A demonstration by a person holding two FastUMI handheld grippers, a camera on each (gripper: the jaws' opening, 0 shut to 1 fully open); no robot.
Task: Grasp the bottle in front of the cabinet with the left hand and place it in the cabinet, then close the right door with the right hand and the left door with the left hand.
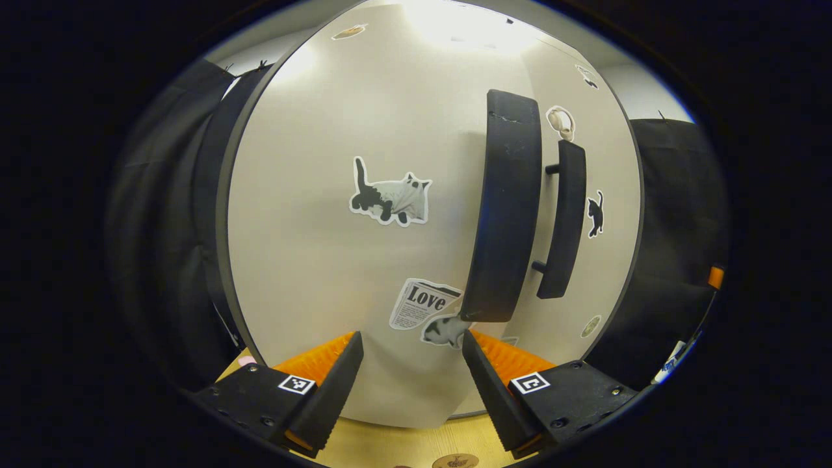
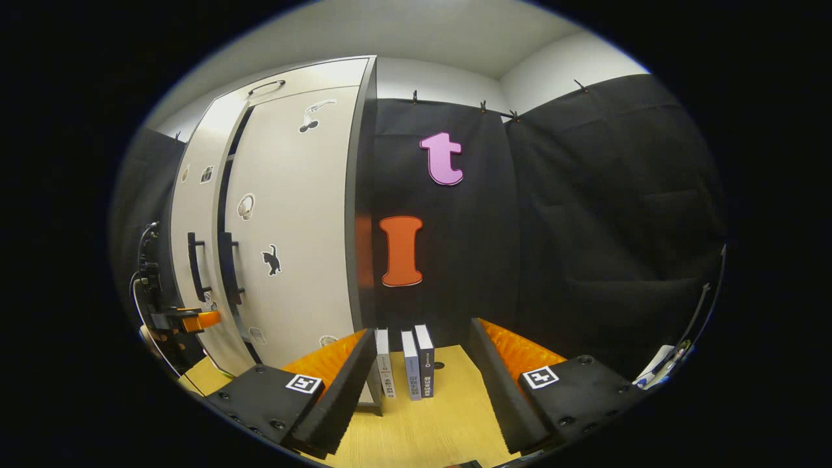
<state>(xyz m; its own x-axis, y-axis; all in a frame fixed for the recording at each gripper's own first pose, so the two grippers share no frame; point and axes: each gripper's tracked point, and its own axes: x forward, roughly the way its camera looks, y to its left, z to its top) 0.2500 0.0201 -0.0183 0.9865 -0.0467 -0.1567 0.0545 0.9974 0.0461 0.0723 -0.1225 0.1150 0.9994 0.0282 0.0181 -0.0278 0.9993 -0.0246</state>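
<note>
Two stiff, light-swinging doors stand nearly shut, the left door (image 1: 364, 260) facing the released left claw (image 1: 409, 370), its rigid black handle (image 1: 507, 208) at two o'clock being the natural hold; right claw (image 2: 422, 383) also released.

Bystanders on a pale wooden tabletop (image 2: 448, 416)

Three slim upright boxes (image 2: 406, 367), white, blue-grey and dark, stand side by side on the wood near the black cloth booth wall (image 2: 585, 227), which hangs from small clips along its top edge. In the left gripper view a round brown coaster-like disc (image 1: 455, 461) lies on the same wood at the bottom edge, only partly visible, and pale plain room wall shows above the cloth.
</note>
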